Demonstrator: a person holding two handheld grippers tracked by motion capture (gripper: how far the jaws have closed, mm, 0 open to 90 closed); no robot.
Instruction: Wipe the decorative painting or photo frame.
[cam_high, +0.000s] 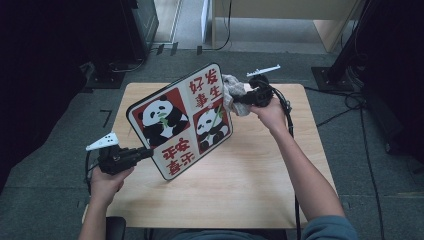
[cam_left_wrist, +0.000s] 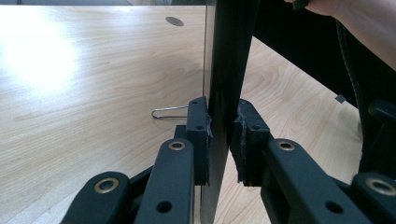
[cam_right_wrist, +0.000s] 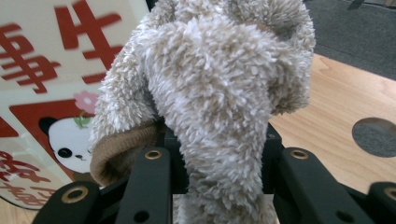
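High view: left hand-held gripper (cam_high: 148, 153) clamped on stiff, light panda board (cam_high: 181, 120) edge, right hand-held gripper (cam_high: 239, 98) pinching soft fluffy cloth (cam_high: 233, 93) against it.

1 board (cam_high: 182, 120), 1 cloth (cam_high: 233, 94), 2 grippers

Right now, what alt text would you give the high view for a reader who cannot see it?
A person at a wooden table holds a panda board tilted up by its edge in the left gripper, while the right gripper presses a fluffy beige cloth against the board's far edge.
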